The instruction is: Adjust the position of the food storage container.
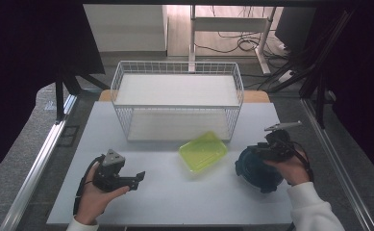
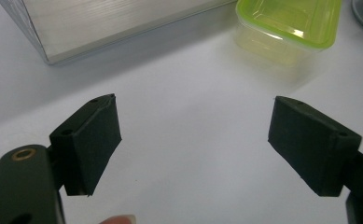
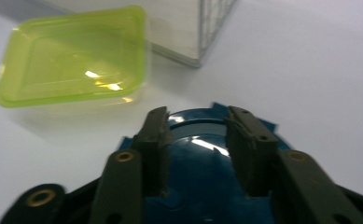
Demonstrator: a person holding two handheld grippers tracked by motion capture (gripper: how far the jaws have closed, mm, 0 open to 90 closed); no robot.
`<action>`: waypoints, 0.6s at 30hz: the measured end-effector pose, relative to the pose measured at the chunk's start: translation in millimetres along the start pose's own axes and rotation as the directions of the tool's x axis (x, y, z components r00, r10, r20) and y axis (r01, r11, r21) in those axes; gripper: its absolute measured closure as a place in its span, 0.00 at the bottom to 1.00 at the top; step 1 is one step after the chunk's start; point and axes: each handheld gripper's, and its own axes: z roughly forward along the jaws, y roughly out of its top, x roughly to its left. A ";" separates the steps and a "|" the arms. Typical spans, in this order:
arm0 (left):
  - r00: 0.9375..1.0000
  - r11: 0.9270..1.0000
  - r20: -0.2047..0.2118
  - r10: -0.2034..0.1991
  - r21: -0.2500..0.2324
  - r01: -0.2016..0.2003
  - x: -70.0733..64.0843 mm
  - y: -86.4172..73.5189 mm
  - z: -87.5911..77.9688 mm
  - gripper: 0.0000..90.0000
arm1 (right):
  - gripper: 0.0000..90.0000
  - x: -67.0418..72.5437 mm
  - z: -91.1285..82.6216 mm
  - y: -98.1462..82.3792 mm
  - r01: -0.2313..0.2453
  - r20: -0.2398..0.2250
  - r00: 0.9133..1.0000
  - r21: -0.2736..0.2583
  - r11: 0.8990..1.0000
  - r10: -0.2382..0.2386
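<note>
A dark blue round container (image 1: 255, 174) lies on the white table at the right, and my right gripper (image 1: 254, 154) hovers over its top. In the right gripper view the right gripper (image 3: 198, 135) has its jaws partly apart over the blue container (image 3: 195, 186), with only that glossy surface showing in the gap. A yellow-green lidded plastic box (image 1: 203, 151) sits at the table's middle, in front of the basket. My left gripper (image 1: 137, 179) rests at the near left, pointing right. Its jaws stand wide open over bare table in the left gripper view (image 2: 195, 144).
A white wire basket (image 1: 177, 72) with a flat white shelf stands at the back middle of the table (image 1: 175, 202). The green box (image 2: 286, 23) (image 3: 72, 56) lies just in front of the basket's right corner (image 3: 212, 23). Metal rails run along both table sides.
</note>
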 end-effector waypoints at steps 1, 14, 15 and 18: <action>1.000 1.000 -0.003 -0.004 0.001 0.004 0.6 -0.5 0.4 0.18 | 0.76 -6.2 -0.3 3.4 0.004 0.012 1.000 0.010 1.000 -0.004; 1.000 1.000 -0.012 -0.015 0.013 0.015 4.2 -3.3 1.7 0.18 | 0.99 -62.2 16.0 17.2 -0.051 0.086 0.995 0.104 0.993 0.042; 1.000 1.000 -0.012 -0.015 0.014 0.015 4.2 -3.5 2.1 0.18 | 0.99 -65.6 18.5 16.9 -0.053 0.088 0.995 0.115 0.992 0.043; 1.000 1.000 -0.014 -0.014 0.017 0.015 5.0 -4.0 3.1 0.18 | 0.99 -72.3 26.5 14.7 -0.044 0.092 0.995 0.158 0.986 0.030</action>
